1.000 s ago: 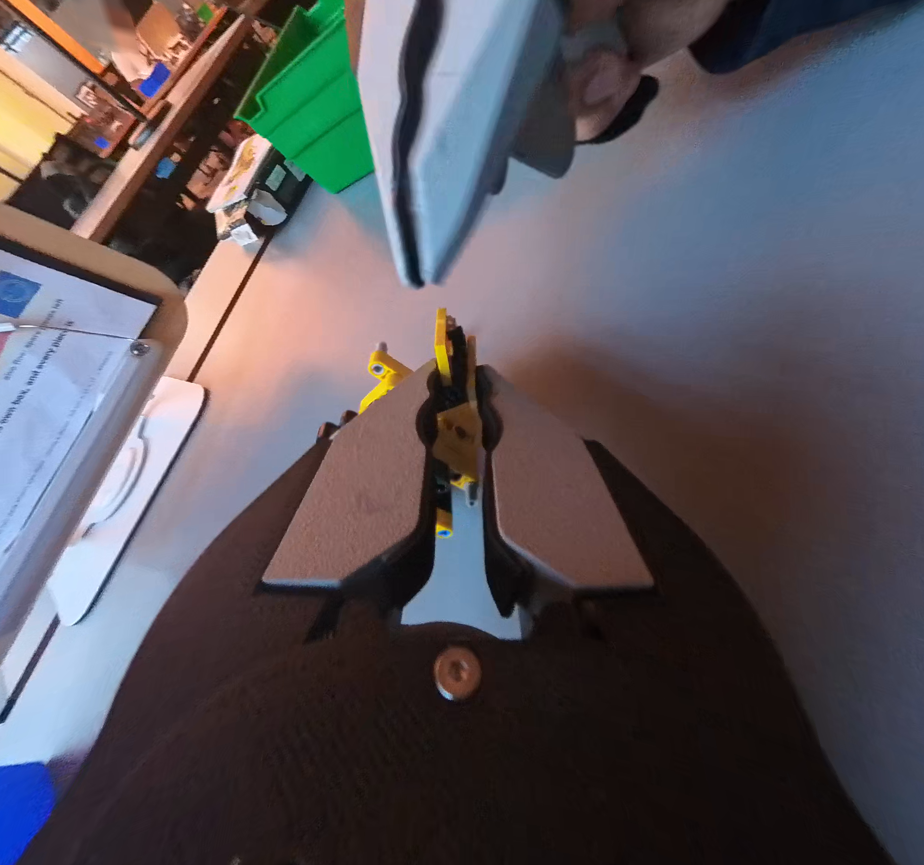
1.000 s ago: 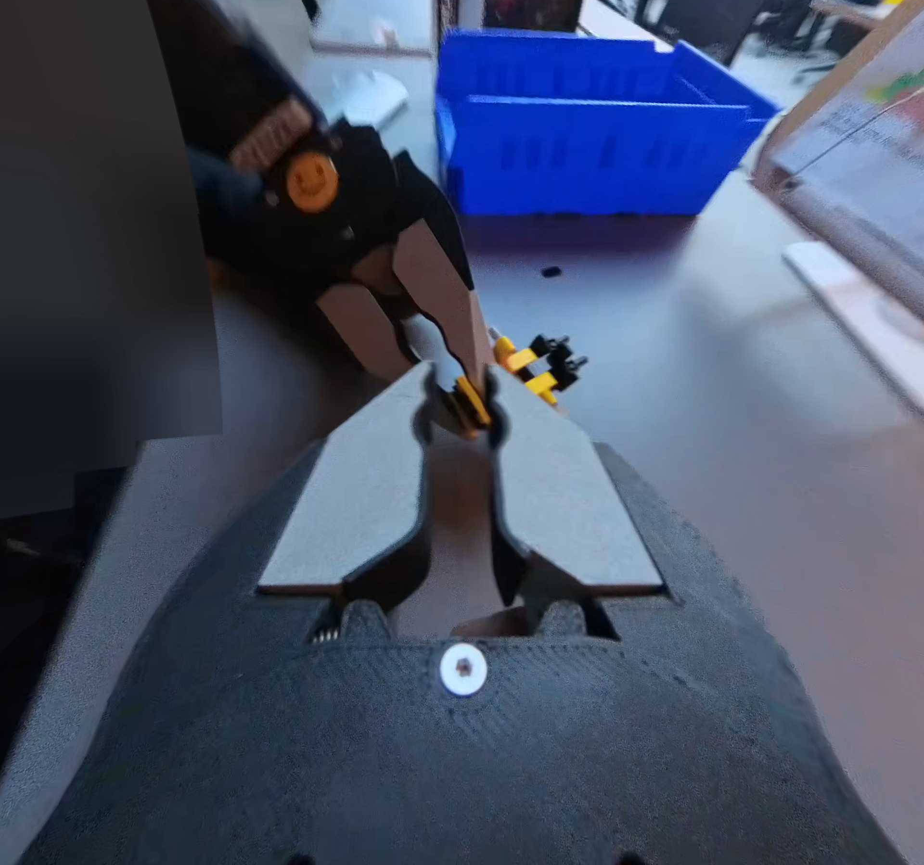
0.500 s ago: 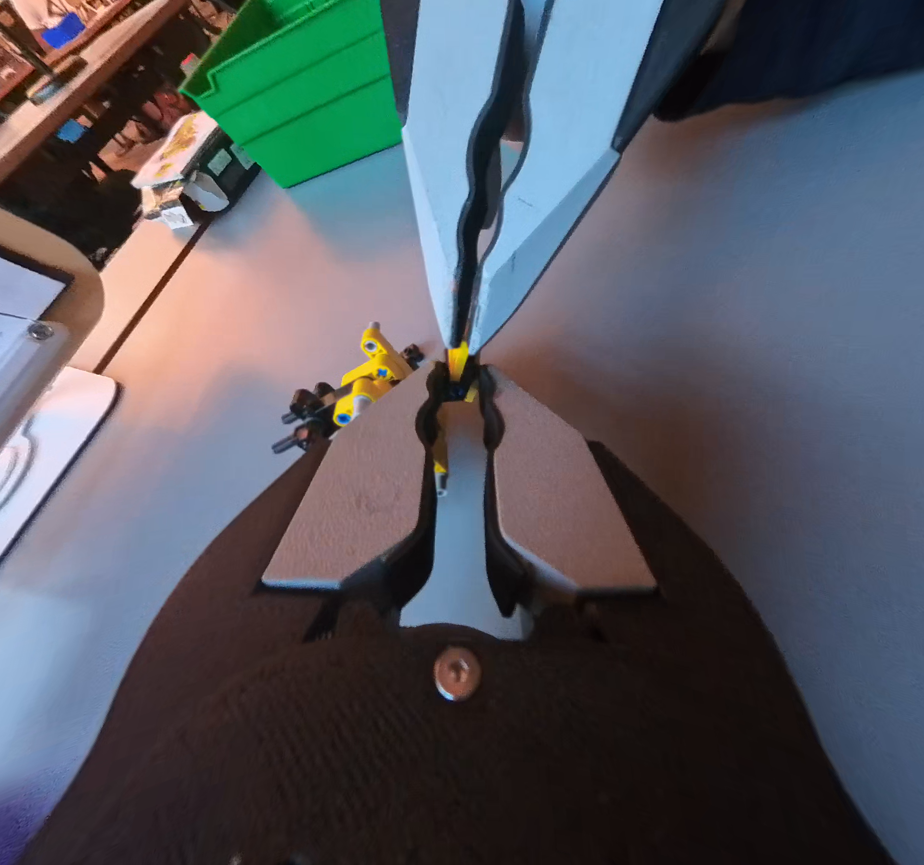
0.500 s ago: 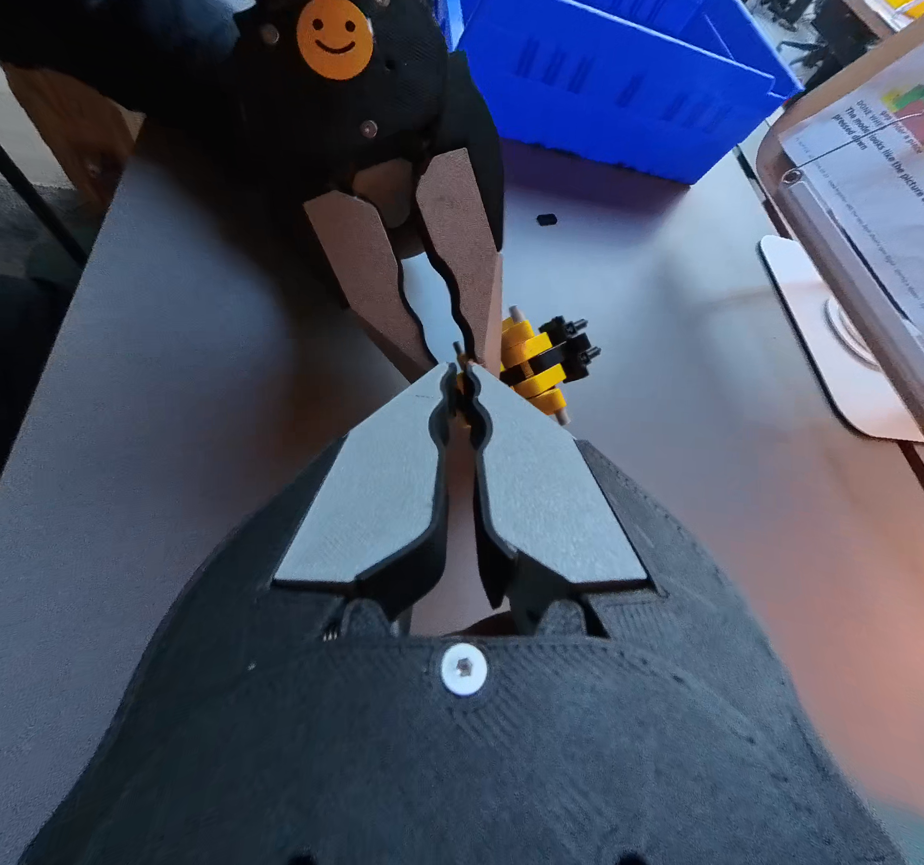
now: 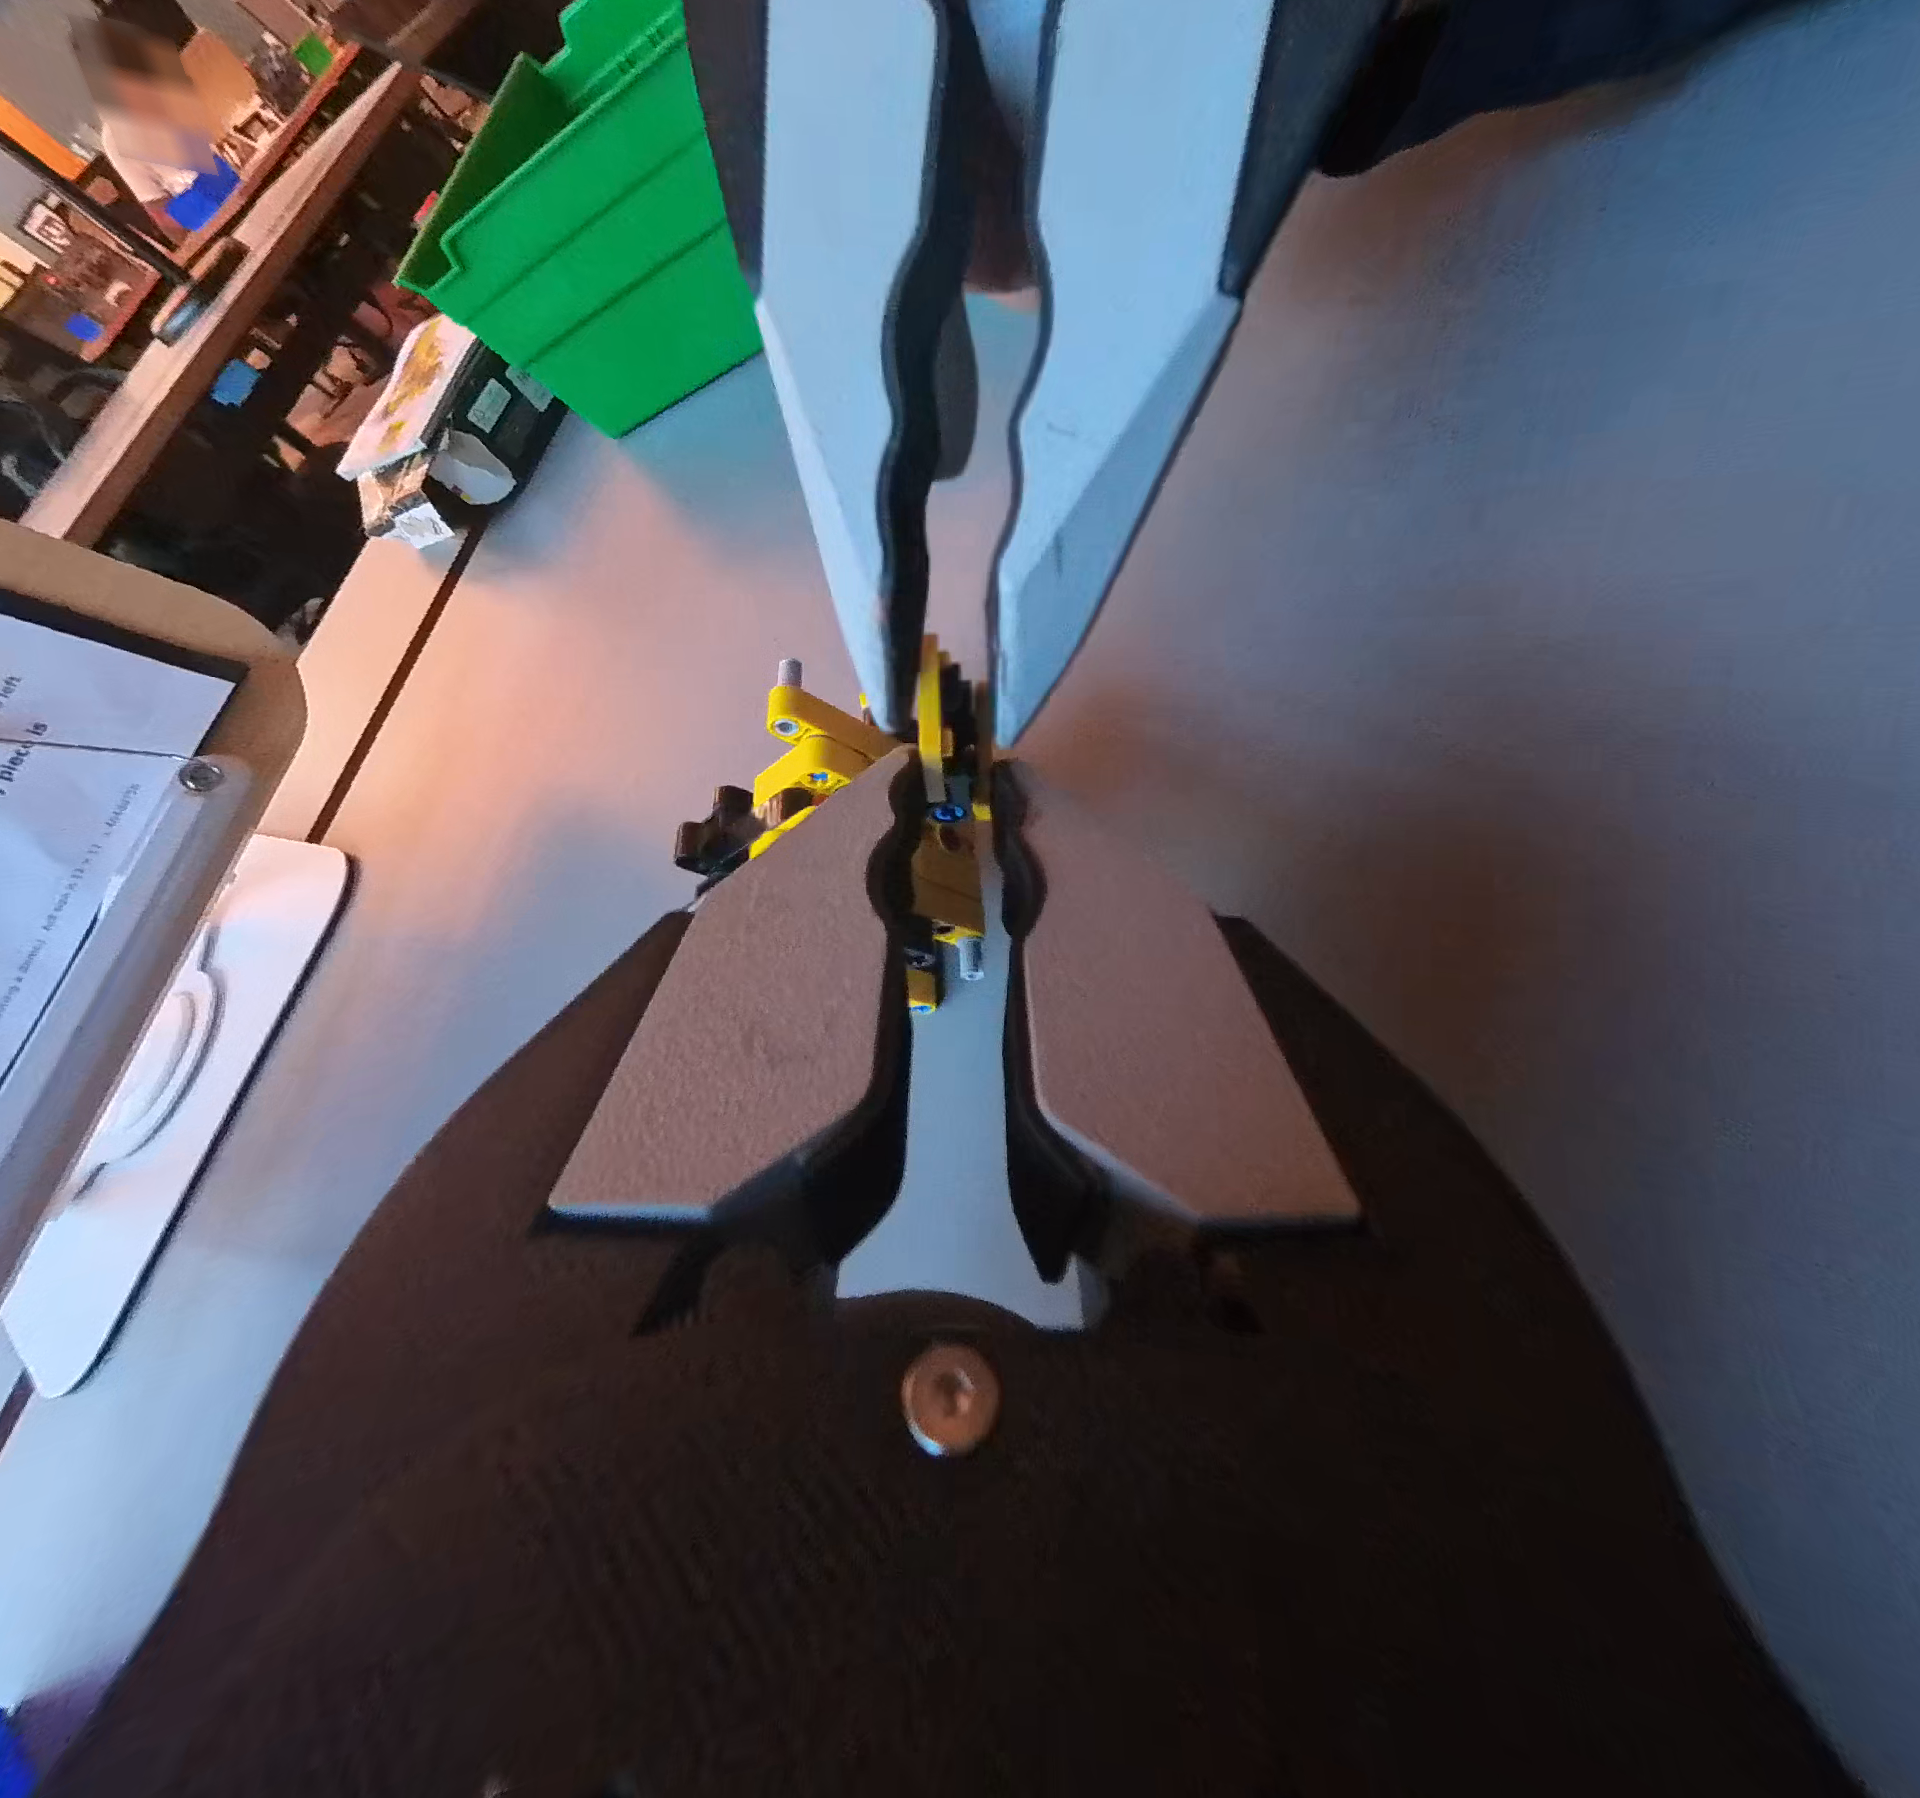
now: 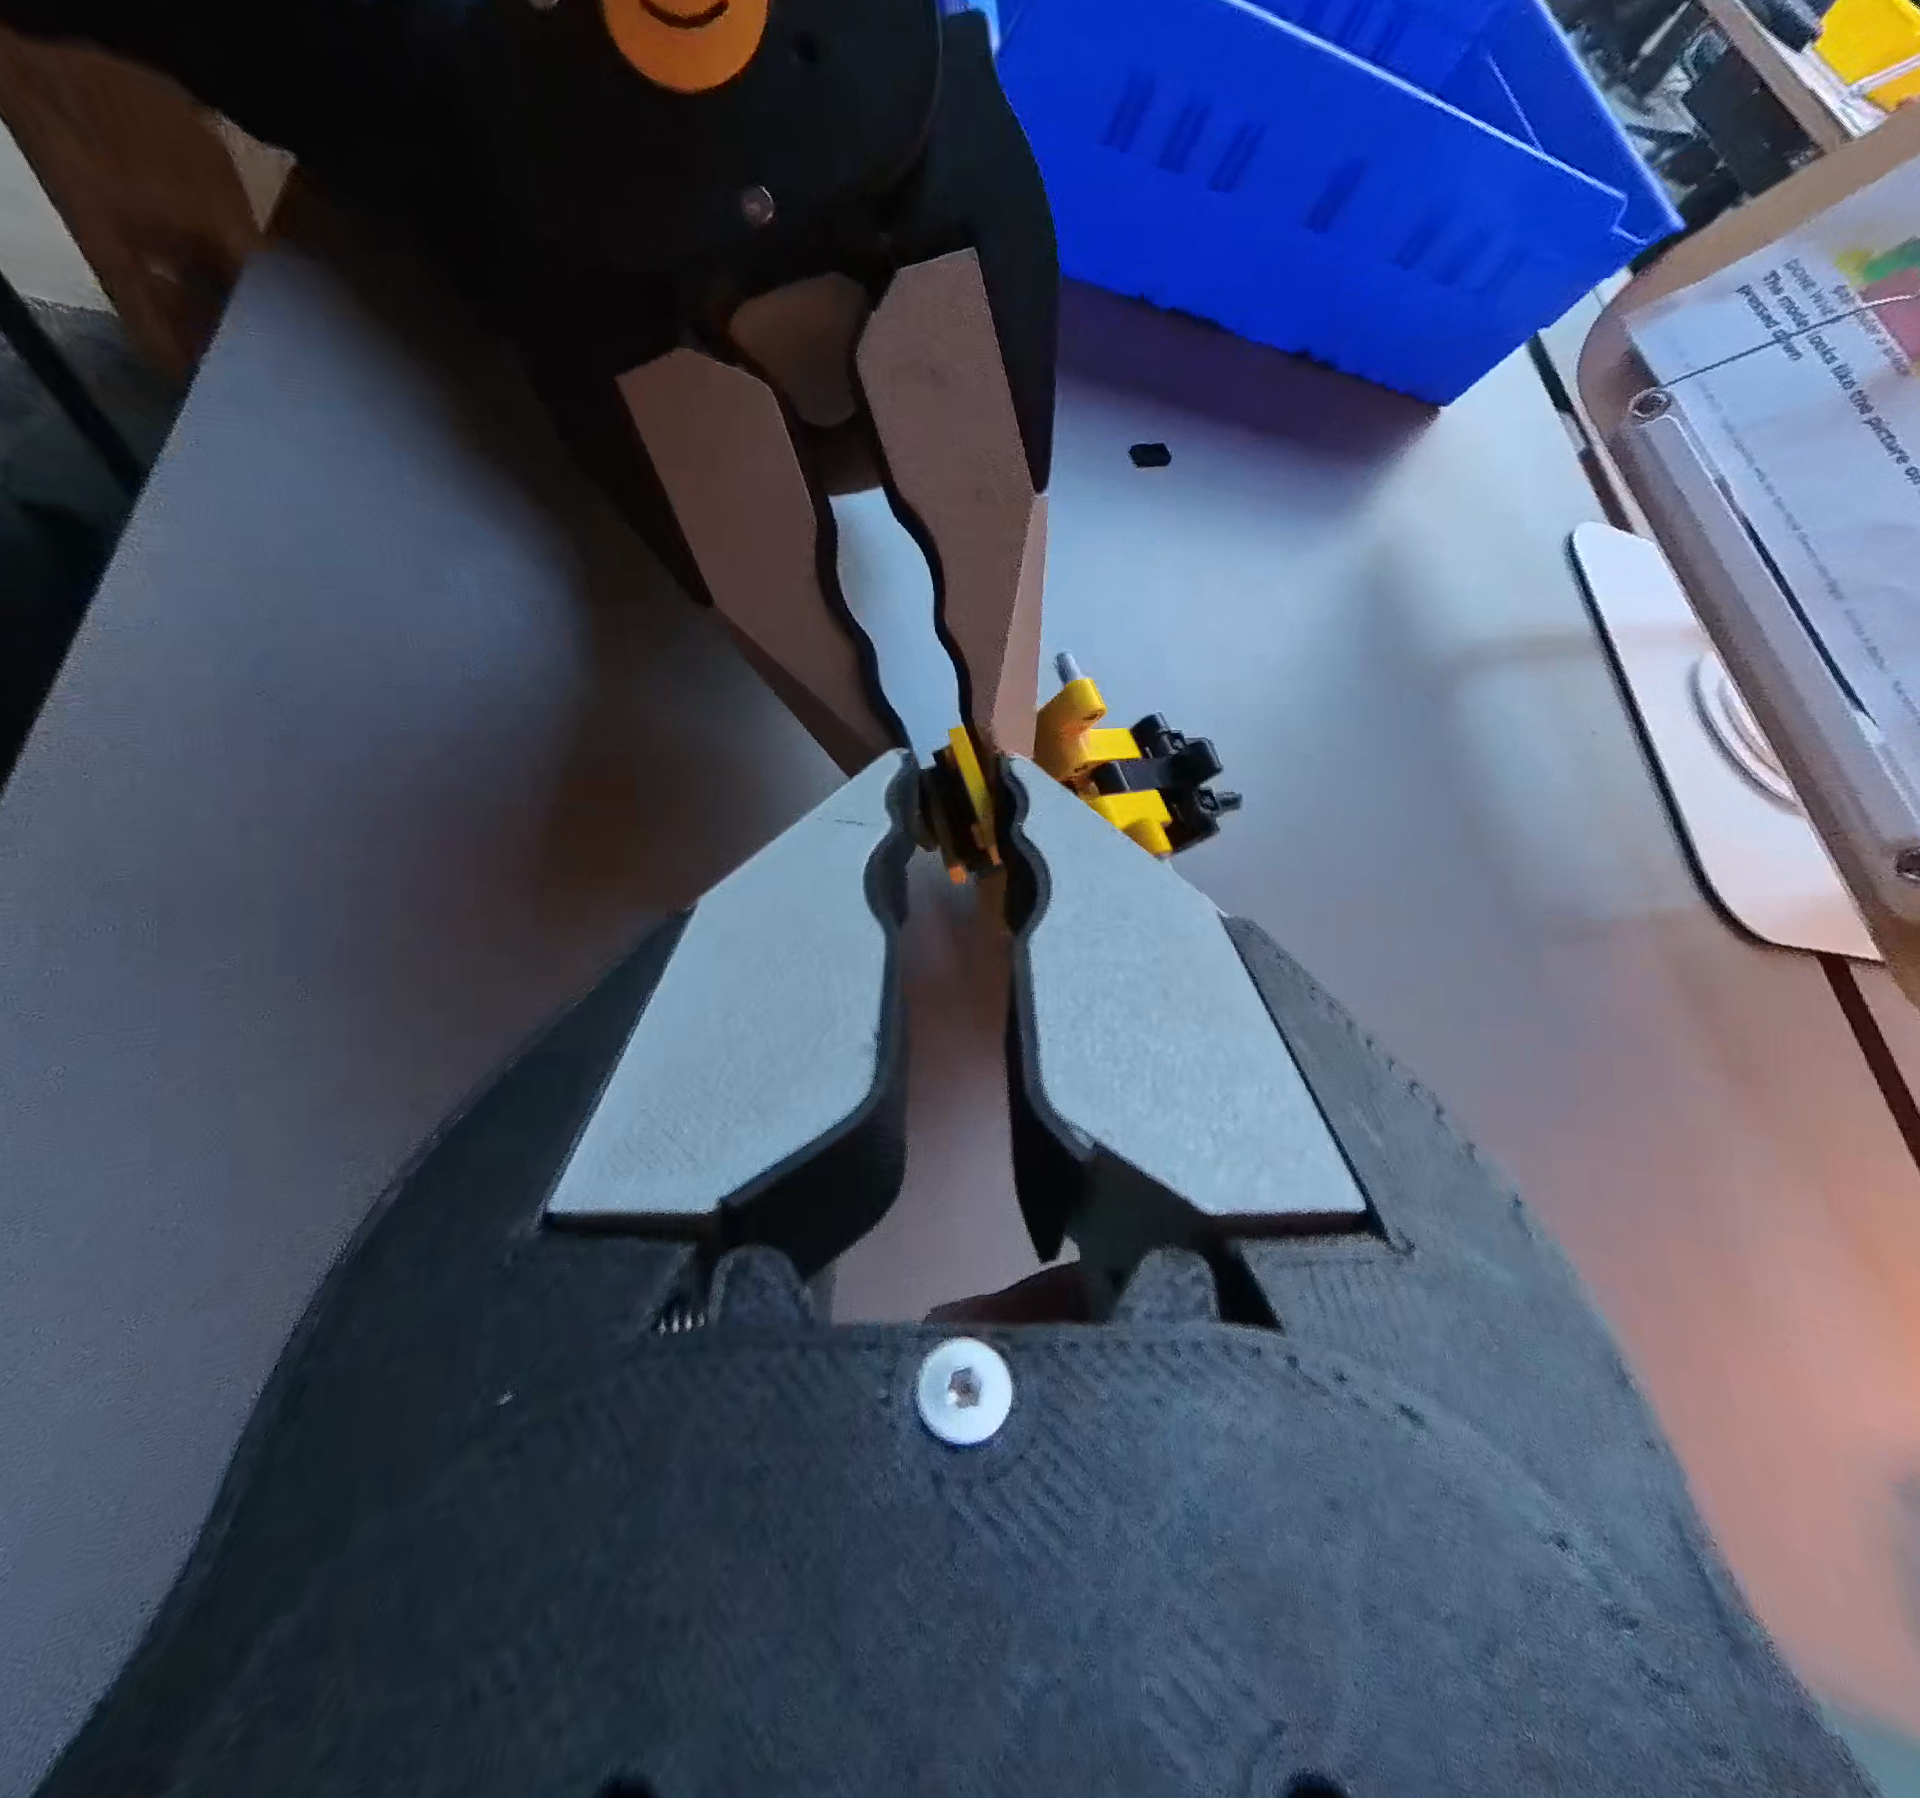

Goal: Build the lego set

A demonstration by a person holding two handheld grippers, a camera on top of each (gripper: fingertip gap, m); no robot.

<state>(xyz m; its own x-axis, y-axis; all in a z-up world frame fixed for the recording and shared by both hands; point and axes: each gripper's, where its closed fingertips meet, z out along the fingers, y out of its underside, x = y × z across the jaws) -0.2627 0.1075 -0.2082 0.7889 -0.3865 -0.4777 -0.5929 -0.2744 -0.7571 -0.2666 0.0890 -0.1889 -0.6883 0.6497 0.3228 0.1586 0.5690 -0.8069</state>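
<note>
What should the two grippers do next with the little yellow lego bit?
Probably squeeze the yellow and black lego piece together. The left hand-held gripper and right hand-held gripper both pinch it tip to tip, above the table, so a gentle push should seat it.

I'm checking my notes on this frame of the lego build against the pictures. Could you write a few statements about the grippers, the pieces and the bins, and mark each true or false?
1. The left gripper is closed on a yellow and black lego piece. True.
2. The right gripper hangs far from the left one. False: their tips meet at the same held piece.
3. A second yellow and black assembly lies on the table beside the tips. True.
4. The bin behind the left gripper in the right wrist view is red. False: it is blue.
5. A green bin shows in the left wrist view. True.
</note>
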